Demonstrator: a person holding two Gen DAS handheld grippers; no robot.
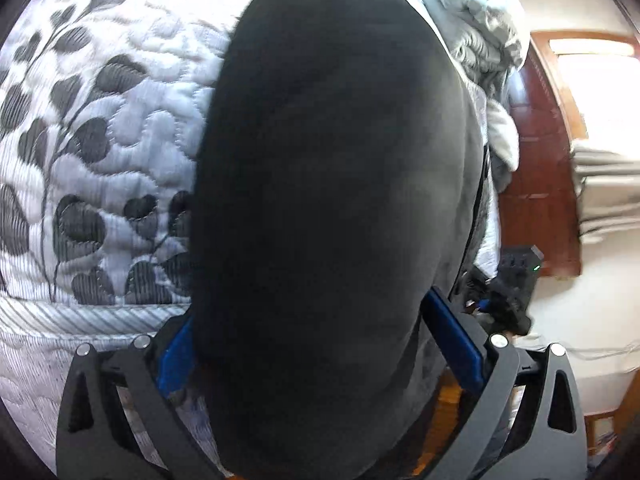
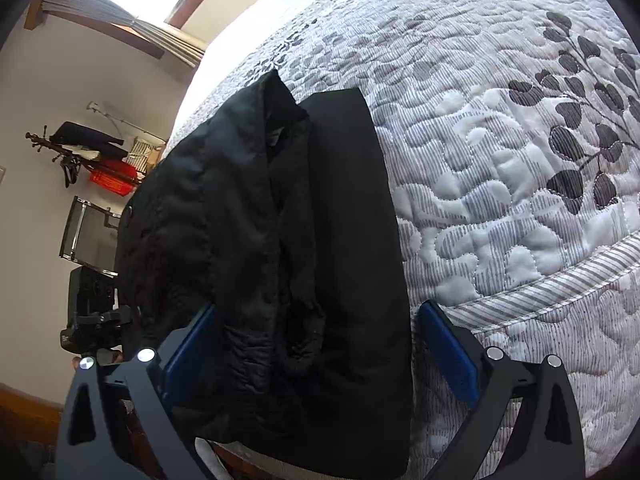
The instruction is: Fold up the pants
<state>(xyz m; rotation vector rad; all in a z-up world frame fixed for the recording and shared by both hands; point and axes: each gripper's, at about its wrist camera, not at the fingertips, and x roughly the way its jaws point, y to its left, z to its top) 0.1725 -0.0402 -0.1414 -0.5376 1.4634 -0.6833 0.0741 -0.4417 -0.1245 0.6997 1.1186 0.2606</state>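
Note:
The black pants [image 1: 332, 184] fill the middle of the left wrist view, lying over the quilted bed. My left gripper [image 1: 320, 344] stands open, its blue pads [image 1: 456, 344] on either side of the fabric's near end. In the right wrist view the black pants [image 2: 288, 232] lie partly folded at the bed's edge, with a crumpled side at left and a flat side at right. My right gripper [image 2: 316, 348] stands open with the blue pads [image 2: 448, 348] wide on both sides of the near end, which hangs over the edge.
The bed carries a white quilt with grey leaf print [image 2: 500, 152]. A grey blanket [image 1: 476, 32] lies bunched beyond the pants. A wooden window frame [image 1: 548, 152], a black device [image 1: 516, 276] and a wall rack with clothes [image 2: 92, 152] stand beside the bed.

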